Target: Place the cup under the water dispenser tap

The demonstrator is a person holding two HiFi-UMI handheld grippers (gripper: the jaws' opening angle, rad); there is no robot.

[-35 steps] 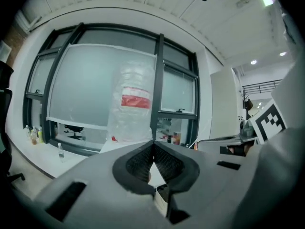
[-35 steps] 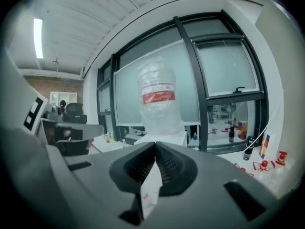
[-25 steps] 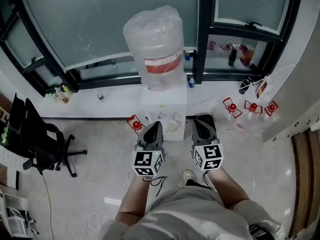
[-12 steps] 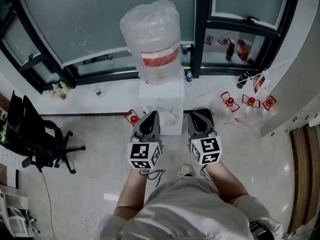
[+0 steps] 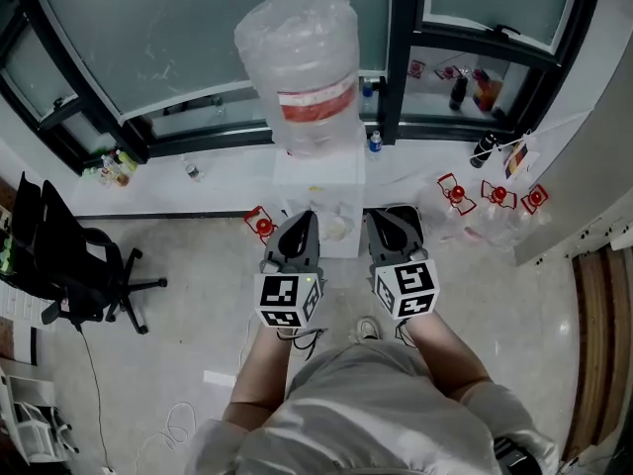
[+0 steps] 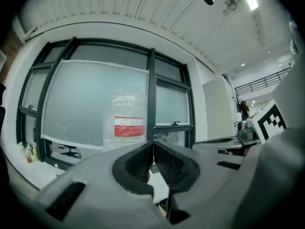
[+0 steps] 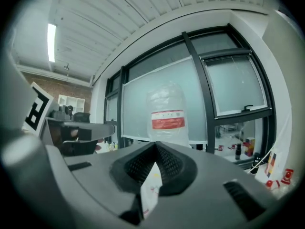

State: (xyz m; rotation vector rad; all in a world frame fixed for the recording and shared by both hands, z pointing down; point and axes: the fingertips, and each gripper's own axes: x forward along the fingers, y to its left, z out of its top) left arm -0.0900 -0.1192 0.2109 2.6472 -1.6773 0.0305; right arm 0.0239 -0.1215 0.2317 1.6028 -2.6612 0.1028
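Observation:
A white water dispenser [image 5: 318, 198] stands against the window wall, with a big clear bottle [image 5: 300, 62] with a red label on top. Its taps are hidden, and no cup shows in any view. Both grippers point level at the dispenser's front from close by. My left gripper [image 5: 300, 230] is shut with nothing in it; its pads meet in the left gripper view [image 6: 153, 145], where the bottle [image 6: 128, 124] stands ahead. My right gripper [image 5: 388, 224] is also shut and holds nothing [image 7: 155, 146]. The bottle [image 7: 167, 114] stands straight ahead of it.
A black office chair [image 5: 71, 277] stands at the left. Red-capped items lie on the floor left of the dispenser [image 5: 260, 226] and at its right [image 5: 457, 192]. Small bottles line the window sill [image 5: 465, 87]. The person's legs and shoes are below the grippers.
Only the head view has shifted a little; both grippers stay shut at the same place before the dispenser.

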